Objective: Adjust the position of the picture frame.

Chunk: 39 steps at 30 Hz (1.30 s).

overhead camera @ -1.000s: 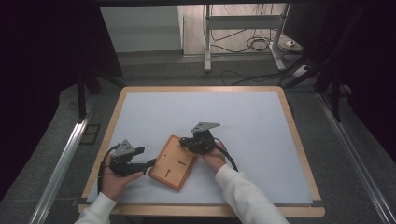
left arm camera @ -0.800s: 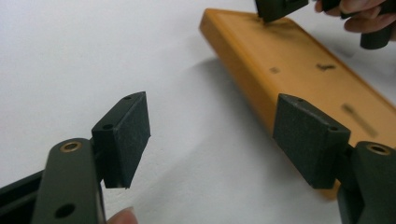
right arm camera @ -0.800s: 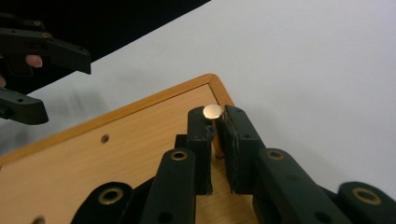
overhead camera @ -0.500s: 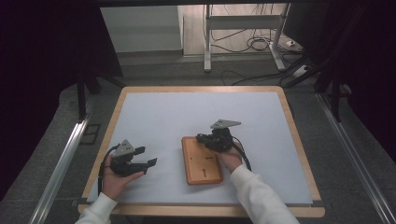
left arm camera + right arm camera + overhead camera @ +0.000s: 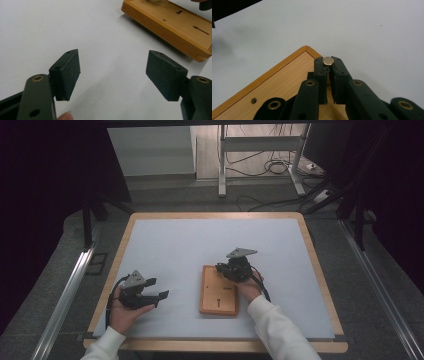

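Jaws of the right gripper (image 5: 328, 65) are clamped on a small round silver metal knob (image 5: 328, 60) at the corner of a flat rectangular wooden board (image 5: 218, 291) – the board lies on the white table mat (image 5: 200, 245), near its middle. Well apart to the left, the left gripper (image 5: 113, 72) rests in its hand with pads spread wide – nothing between them.
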Tool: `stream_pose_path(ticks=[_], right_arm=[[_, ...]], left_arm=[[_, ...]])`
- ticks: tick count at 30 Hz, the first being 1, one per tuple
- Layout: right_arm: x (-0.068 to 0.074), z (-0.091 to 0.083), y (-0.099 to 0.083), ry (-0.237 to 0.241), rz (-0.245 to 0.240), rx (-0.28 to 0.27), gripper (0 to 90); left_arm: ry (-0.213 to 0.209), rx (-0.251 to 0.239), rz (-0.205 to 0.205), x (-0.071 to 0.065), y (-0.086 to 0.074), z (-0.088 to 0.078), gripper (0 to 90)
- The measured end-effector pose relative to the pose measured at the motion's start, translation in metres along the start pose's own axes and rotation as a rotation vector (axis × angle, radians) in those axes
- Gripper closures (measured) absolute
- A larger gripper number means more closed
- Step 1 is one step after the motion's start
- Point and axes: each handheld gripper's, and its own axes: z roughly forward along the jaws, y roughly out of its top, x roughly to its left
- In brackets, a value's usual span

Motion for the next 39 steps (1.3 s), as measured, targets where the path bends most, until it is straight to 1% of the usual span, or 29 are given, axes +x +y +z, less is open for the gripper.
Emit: stream_pose_path(ticks=[1, 4, 5, 7, 8, 9, 11, 13, 15, 17, 18, 20, 21, 22, 26, 27, 28, 29, 30, 31, 32, 33, 35, 36, 37, 38, 39], right_arm=[[0.000, 0.001, 0.000, -0.006, -0.013, 0.003, 84.2], [0.001, 0.004, -0.001, -0.010, -0.022, 0.015, 83.2], [0.002, 0.005, -0.001, -0.012, -0.021, 0.015, 82.9], [0.001, 0.005, -0.001, -0.004, -0.002, 0.018, 81.6], [0.001, 0.005, -0.001, -0.004, -0.002, 0.018, 81.6], [-0.001, 0.004, -0.001, 0.020, 0.029, 0.013, 76.9], [-0.003, 0.000, -0.001, 0.029, 0.048, -0.006, 68.6], [-0.002, -0.005, 0.001, 0.027, 0.031, -0.008, 63.5], [0.000, -0.010, 0.001, 0.030, 0.020, -0.011, 55.0], [0.002, -0.017, 0.000, 0.029, -0.002, -0.012, 49.8], [0.003, -0.020, -0.001, 0.021, -0.011, -0.012, 47.0], [0.003, -0.027, -0.004, 0.014, -0.010, -0.012, 42.9], [0.003, -0.027, -0.004, 0.014, -0.010, -0.012, 42.9], [0.003, -0.036, -0.009, 0.002, -0.007, -0.018, 38.0], [-0.001, -0.057, -0.021, -0.021, 0.000, -0.026, 34.3], [-0.001, -0.057, -0.021, -0.021, 0.000, -0.026, 34.3], [-0.002, -0.069, -0.028, -0.028, 0.009, -0.029, 33.3], [-0.003, -0.075, -0.031, -0.029, 0.006, -0.032, 33.1], [-0.003, -0.075, -0.031, -0.029, 0.006, -0.032, 33.1], [-0.003, -0.089, -0.039, -0.046, -0.008, -0.033, 31.9], [-0.004, -0.093, -0.042, -0.052, -0.014, -0.031, 31.3], [-0.004, -0.093, -0.042, -0.052, -0.014, -0.031, 31.3], [-0.005, -0.105, -0.051, -0.066, -0.022, -0.023, 30.5], [-0.007, -0.114, -0.058, -0.069, -0.012, -0.023, 29.9], [-0.007, -0.114, -0.058, -0.069, -0.012, -0.023, 29.9], [-0.008, -0.124, -0.064, -0.077, -0.014, -0.025, 29.2], [-0.008, -0.124, -0.064, -0.077, -0.014, -0.025, 29.2]], left_arm=[[0.000, 0.001, 0.000, 0.000, 0.000, 0.000, 27.0], [-0.004, 0.006, 0.003, -0.001, 0.000, 0.001, 27.0], [-0.003, 0.007, 0.004, -0.001, 0.000, 0.001, 27.0], [-0.005, 0.006, 0.003, -0.001, 0.000, 0.001, 27.0], [-0.005, 0.006, 0.003, -0.001, 0.000, 0.001, 27.0], [-0.005, 0.009, 0.004, -0.001, 0.000, 0.001, 27.0], [-0.006, 0.012, 0.005, -0.001, 0.000, 0.002, 27.0], [-0.007, 0.012, 0.006, -0.002, 0.000, 0.002, 27.0], [-0.008, 0.012, 0.006, -0.002, 0.000, 0.003, 27.0], [-0.008, 0.013, 0.008, -0.002, 0.000, 0.002, 27.0], [-0.008, 0.013, 0.009, -0.002, 0.000, 0.003, 27.0], [-0.009, 0.015, 0.009, -0.003, 0.000, 0.003, 27.0], [-0.009, 0.015, 0.009, -0.003, 0.000, 0.003, 27.0], [-0.009, 0.019, 0.012, -0.003, 0.000, 0.003, 27.0], [-0.011, 0.025, 0.015, -0.003, 0.000, 0.005, 27.0], [-0.011, 0.025, 0.015, -0.003, 0.000, 0.005, 27.0], [-0.014, 0.027, 0.014, -0.004, -0.001, 0.006, 27.0], [-0.016, 0.030, 0.014, -0.004, -0.001, 0.007, 27.0], [-0.016, 0.030, 0.014, -0.004, -0.001, 0.007, 27.0], [-0.017, 0.031, 0.014, -0.004, -0.001, 0.008, 27.0], [-0.018, 0.033, 0.014, -0.003, -0.001, 0.009, 27.0], [-0.018, 0.033, 0.014, -0.003, -0.001, 0.009, 27.0], [-0.018, 0.034, 0.015, -0.003, -0.001, 0.010, 27.1], [-0.014, 0.035, 0.023, -0.002, -0.002, 0.010, 27.1], [-0.014, 0.035, 0.023, -0.002, -0.002, 0.010, 27.1], [-0.015, 0.035, 0.014, 0.001, -0.003, 0.012, 27.2], [-0.015, 0.035, 0.014, 0.001, -0.003, 0.012, 27.2]])
